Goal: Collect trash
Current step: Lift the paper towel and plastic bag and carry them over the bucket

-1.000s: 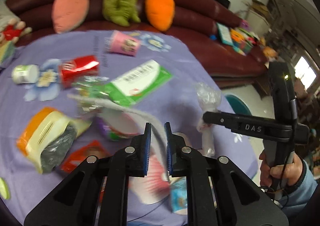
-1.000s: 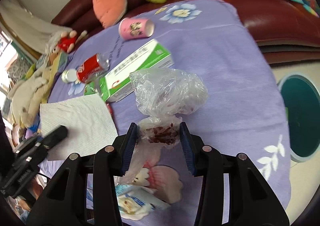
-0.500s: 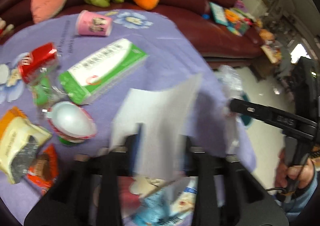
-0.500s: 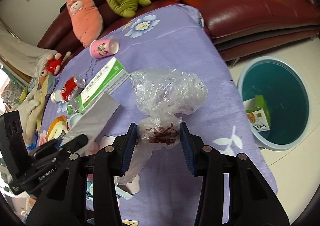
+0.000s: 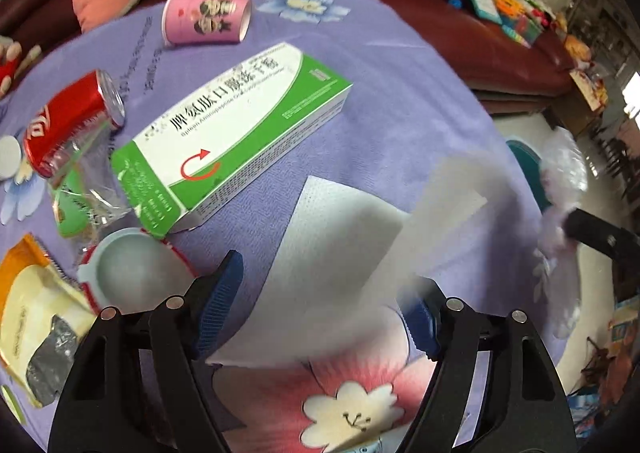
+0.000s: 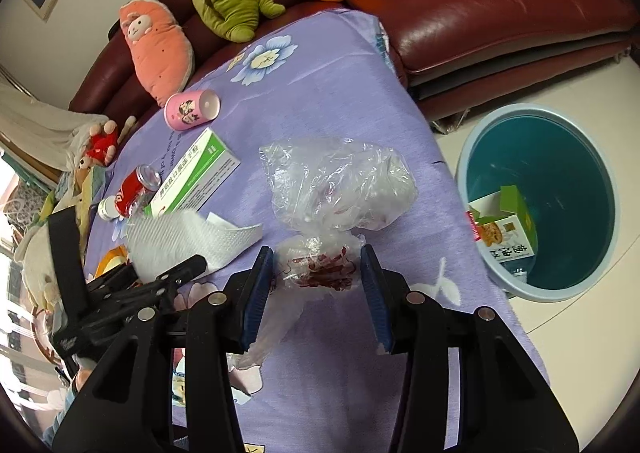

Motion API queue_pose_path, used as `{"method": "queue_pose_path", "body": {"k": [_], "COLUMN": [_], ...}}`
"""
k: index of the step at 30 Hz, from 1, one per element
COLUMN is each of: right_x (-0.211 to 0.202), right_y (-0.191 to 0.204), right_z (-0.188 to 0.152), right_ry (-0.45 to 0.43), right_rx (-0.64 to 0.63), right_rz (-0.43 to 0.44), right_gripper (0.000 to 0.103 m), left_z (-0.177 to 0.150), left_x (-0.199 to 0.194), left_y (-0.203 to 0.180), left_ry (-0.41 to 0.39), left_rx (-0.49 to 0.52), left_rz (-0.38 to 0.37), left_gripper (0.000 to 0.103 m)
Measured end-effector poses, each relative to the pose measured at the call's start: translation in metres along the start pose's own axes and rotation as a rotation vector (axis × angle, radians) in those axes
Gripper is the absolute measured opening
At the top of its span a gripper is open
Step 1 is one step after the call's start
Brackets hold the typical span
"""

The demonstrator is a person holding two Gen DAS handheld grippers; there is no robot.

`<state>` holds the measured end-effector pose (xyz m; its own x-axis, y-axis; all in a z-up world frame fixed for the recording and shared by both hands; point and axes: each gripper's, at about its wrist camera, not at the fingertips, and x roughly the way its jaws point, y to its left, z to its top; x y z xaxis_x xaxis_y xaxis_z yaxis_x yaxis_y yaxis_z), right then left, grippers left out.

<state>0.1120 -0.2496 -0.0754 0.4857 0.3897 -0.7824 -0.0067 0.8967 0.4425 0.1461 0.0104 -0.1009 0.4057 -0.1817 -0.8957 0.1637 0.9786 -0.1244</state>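
Looking along our left claw (image 5: 320,301), its fingers have sprung apart and the paper towel (image 5: 340,253) drops free between them. Our right claw (image 6: 316,285) stays clamped on the plastic bag (image 6: 336,185), bin (image 6: 540,197) now off its right.

— Where do we have our left gripper (image 5: 324,303)?

— Low over the table, its two blue-padded fingers (image 5: 218,305) spread wide, white tissue (image 5: 340,253) loose between them and blurred.

— And our right gripper (image 6: 318,293)?

— Held forward and level, its pads (image 6: 256,293) pressing on either side of the crumpled plastic bag (image 6: 336,189), pinching its knotted neck. In the left view it sits far off to the right.
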Motion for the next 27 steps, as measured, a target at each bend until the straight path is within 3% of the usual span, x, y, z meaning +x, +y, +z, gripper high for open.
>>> {"method": "queue_pose_path", "body": {"k": [6,8,10,12,13,21,27], "right_x": [0.002,0.003,0.004,0.003,0.002,-0.014,-0.048], "right_y": [-0.014,-0.018,-0.022,-0.026,-0.029,-0.055,-0.089], "right_z": [0.004,0.005,0.006,0.007,0.007,0.01,0.016], "right_ry": [0.005,0.007,0.008,0.004,0.0,-0.053,-0.157], "right_rx": [0.031,0.04,0.047,0.054,0.059,0.104,0.165], "right_rz": [0.005,0.005,0.006,0.008,0.009,0.014,-0.013], "right_gripper": [0.044,0.044,0.044,0.044,0.044,0.043,0.043], "left_z": [-0.002,-0.003,-0.002,-0.001,-0.001,0.01,0.018], "left_x": [0.012,0.013,0.012,0.011,0.009,-0.043,-0.074], "left_y": [-0.013,-0.021,-0.028,-0.032,-0.036,-0.046,-0.108], "left_ry": [0.039,0.033,0.032,0.038,0.029,-0.044,-0.097], "left_rx": [0.022,0.049,0.061,0.06,0.061,0.021,0.107], "left_rz": [-0.004,0.009,0.013,-0.006,-0.002,-0.057,-0.114], "left_gripper": [0.074,0.062,0.036,0.017,0.013,0.01,0.01]}}
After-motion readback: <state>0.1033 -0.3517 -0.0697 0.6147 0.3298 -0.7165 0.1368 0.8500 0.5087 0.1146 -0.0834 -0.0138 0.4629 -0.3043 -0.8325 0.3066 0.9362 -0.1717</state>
